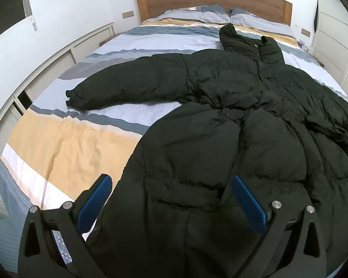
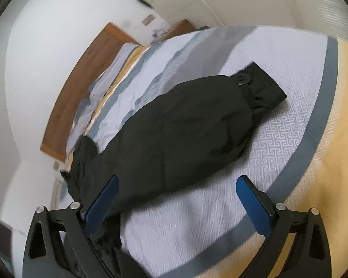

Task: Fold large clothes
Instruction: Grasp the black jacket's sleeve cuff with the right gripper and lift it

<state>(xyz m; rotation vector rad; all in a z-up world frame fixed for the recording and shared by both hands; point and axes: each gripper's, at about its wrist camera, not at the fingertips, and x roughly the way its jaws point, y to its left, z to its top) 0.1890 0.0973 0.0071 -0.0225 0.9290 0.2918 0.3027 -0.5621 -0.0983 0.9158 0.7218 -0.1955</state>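
**With both grippers spread, sleeve fold comes first**

While the bulky dark-green quilted puffer coat (image 1: pixel 220 106) lies face up and spread on the striped blue, white and yellow bed cover (image 1: pixel 58 143), nothing is gripped.

- Left gripper (image 1: pixel 171 203): jaws wide, coat hem bulging between the blue pads (image 1: pixel 248 206). Can't tell if they touch the fabric; no pinch visible.
- Right gripper (image 2: pixel 176 206): jaws wide, over the coat's padded sleeve (image 2: pixel 174 129), which runs up and away from the jaws to its buttoned cuff (image 2: pixel 259 90). Picture blurred.

My read: pinch the sleeve near the cuff, shell and padding together, then carry it flat across the chest. The slippery shell likely springs back, so press before release.

Containers: none in view, so nothing to report inside any.
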